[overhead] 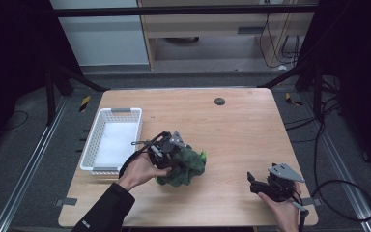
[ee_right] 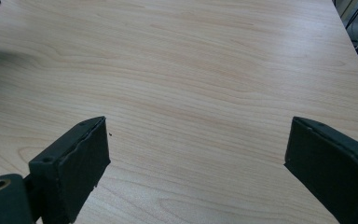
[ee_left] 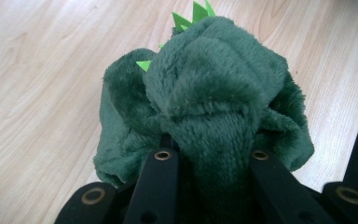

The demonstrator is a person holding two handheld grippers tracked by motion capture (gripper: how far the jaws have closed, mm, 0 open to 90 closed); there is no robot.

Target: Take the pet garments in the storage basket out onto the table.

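A dark green plush toy [overhead: 183, 166] with light green felt spikes lies bunched on the wooden table [overhead: 232, 130], just right of the white basket. My left gripper [overhead: 166, 157] is shut on the plush toy [ee_left: 214, 93]; in the left gripper view a fold of its fur is pinched between the two black jaws. My right gripper [overhead: 258, 184] rests near the table's front right corner. Its jaws stand wide apart in the right gripper view, my right gripper [ee_right: 196, 158] with only bare wood between them.
A white perforated plastic basket [overhead: 89, 153] sits at the table's left side. A small dark round cap [overhead: 219, 101] is set in the table's far edge. Cables trail on the floor to the right.
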